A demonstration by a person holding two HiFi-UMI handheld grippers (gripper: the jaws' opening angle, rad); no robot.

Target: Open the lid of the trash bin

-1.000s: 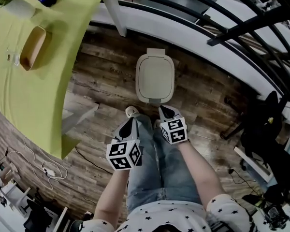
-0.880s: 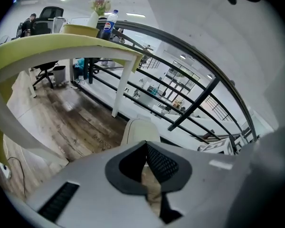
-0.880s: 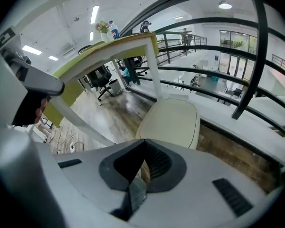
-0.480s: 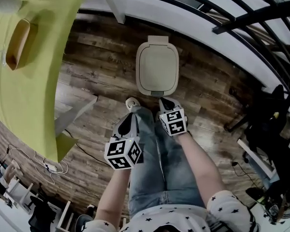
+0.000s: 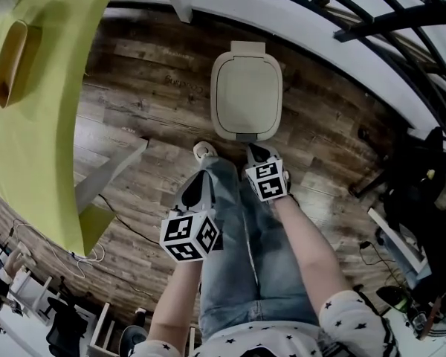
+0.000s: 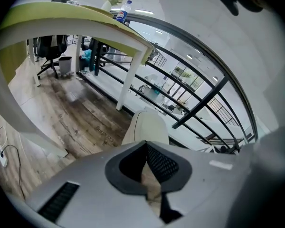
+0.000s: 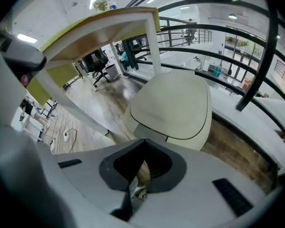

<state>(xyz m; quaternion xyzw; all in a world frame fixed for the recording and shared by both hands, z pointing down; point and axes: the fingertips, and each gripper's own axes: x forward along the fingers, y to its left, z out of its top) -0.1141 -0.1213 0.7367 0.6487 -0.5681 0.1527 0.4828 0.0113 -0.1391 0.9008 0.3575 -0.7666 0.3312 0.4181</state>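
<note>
Right hand-held gripper [image 5: 257,153] clenched, empty, just near side of cream rounded plastic trash bin [image 5: 247,48]; left hand-held gripper [image 5: 199,187] likewise. Lid [image 5: 246,91] down. Risk: clenched jaws skidding off smooth lid.

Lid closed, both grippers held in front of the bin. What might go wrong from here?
1. The trash bin lid sits flush, so the right gripper, fingers together, may slip off its front edge instead of lifting it.
2. The bin stands free on the wood floor; a push could slide it toward the railing.
</note>
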